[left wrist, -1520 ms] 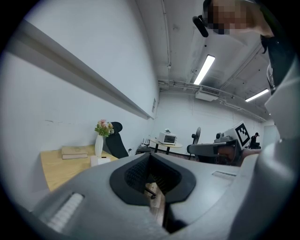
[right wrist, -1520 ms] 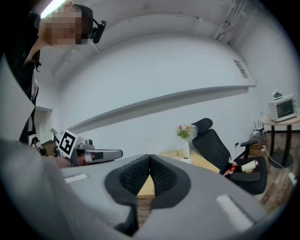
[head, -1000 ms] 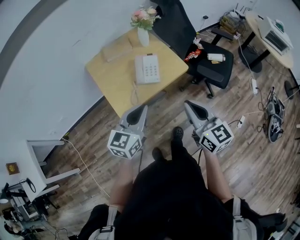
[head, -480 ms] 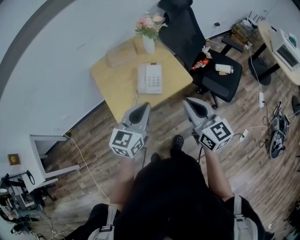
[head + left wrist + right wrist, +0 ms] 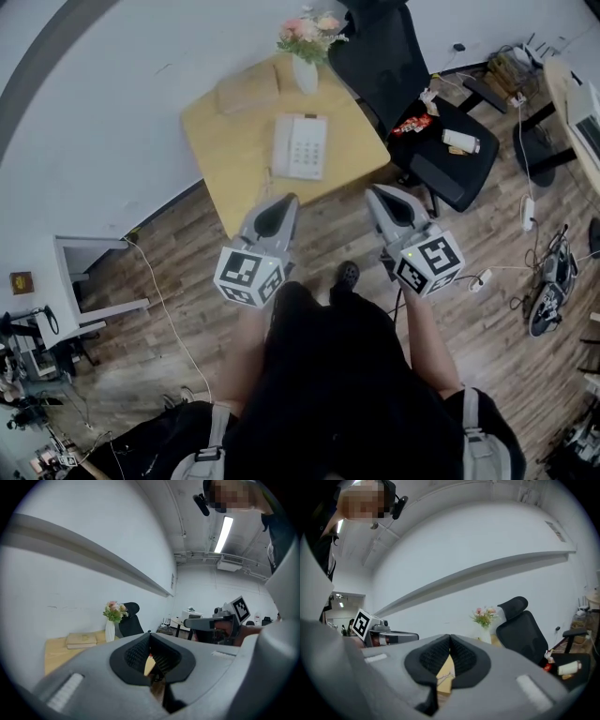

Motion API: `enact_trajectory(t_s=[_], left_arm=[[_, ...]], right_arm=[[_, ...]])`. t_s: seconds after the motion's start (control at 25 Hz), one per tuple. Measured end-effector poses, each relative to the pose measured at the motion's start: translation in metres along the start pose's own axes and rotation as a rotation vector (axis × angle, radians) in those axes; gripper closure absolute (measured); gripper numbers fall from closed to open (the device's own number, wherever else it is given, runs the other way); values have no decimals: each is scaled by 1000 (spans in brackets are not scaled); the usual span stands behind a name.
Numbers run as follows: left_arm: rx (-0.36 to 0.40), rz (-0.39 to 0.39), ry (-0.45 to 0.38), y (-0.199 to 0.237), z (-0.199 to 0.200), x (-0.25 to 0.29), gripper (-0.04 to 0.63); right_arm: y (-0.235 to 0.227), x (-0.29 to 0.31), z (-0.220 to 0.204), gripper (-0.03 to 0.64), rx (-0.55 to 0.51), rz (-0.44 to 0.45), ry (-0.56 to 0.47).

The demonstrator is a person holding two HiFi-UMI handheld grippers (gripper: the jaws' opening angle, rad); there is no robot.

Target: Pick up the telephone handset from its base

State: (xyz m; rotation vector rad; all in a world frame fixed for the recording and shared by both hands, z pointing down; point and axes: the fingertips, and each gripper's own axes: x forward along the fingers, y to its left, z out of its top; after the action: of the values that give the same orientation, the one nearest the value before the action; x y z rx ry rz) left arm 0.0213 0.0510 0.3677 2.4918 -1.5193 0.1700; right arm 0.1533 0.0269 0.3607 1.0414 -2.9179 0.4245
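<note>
The 2 tools, left gripper (image 5: 284,201) and right gripper (image 5: 376,193), jaws pressed together and empty, are nearer the yellow table (image 5: 220,150) at upper centre than 1 second ago, but the handset (image 5: 282,145) sits untouched on its telephone base (image 5: 308,148), the grippers well short of it.

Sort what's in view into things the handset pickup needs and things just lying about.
Needed: handset, telephone base, table, left tool, right tool (both shut, empty).
Lying about: vase of flowers, book, office chair, snack packet, bottle.
</note>
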Motion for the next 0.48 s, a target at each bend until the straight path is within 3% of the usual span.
enact_trajectory(t_s=[0.48], left_arm=[[-41,58,24,53,-8,24,584]], right_arm=[[-9,55,-7,614,20,32,49]])
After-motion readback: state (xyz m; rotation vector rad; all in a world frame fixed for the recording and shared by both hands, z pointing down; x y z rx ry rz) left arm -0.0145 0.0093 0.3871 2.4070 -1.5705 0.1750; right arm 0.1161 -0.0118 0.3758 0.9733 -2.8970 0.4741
